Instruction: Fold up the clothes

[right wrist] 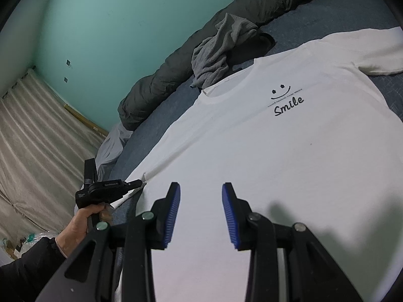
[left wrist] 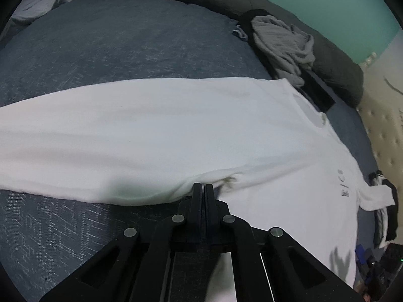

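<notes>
Left wrist view shows your left gripper with its fingers pressed together on a pinch of the white T-shirt, right where a sleeve seam meets the body. The shirt lies spread flat on the blue bedcover, chest print up (a smiley and the word "Smile"). Right wrist view shows your right gripper hovering over the shirt's lower body, fingers spread apart with nothing between the blue pads. From there you see your left hand at the shirt's edge, wrapped round the other tool's handle. Beyond the shirt's collar a crumpled grey garment rests against a dark rolled duvet that runs along the green wall.
</notes>
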A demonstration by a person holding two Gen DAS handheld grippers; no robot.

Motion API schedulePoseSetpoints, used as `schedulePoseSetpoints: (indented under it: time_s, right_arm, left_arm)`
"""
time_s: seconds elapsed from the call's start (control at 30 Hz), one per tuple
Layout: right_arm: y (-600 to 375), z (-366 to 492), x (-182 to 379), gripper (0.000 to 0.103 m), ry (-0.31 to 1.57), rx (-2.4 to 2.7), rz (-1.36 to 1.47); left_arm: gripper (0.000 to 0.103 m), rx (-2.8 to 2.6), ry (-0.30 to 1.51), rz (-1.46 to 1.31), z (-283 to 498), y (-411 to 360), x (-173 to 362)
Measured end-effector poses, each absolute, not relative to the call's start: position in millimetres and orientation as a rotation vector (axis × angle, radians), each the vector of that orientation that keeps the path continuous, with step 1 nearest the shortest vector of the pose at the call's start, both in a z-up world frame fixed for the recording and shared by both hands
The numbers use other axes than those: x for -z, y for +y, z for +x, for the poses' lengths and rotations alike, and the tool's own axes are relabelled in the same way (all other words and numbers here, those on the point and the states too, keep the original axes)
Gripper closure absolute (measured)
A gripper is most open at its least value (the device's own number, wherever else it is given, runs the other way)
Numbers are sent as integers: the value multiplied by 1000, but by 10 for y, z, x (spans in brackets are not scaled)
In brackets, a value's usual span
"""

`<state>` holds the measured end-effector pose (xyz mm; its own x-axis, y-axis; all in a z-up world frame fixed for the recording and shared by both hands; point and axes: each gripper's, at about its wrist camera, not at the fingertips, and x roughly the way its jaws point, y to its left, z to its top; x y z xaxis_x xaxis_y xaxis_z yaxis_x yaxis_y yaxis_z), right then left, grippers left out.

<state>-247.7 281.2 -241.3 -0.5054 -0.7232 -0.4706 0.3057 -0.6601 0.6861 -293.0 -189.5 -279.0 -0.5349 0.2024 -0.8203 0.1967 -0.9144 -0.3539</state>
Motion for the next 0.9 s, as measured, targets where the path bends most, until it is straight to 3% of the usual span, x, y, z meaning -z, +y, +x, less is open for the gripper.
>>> schedulePoseSetpoints:
  time_s: [0.37,0.9]
  right_arm:
    - [2841,-2491,2418,69,-712,2177,1021]
    - [3058,-2381,2330,69,-762,2244,1006]
  left_arm:
    - [101,-2633,-354,-1595,-2882,-1531,2909]
    - [98,-2682,-349,-1617,-2203,-1652,2555]
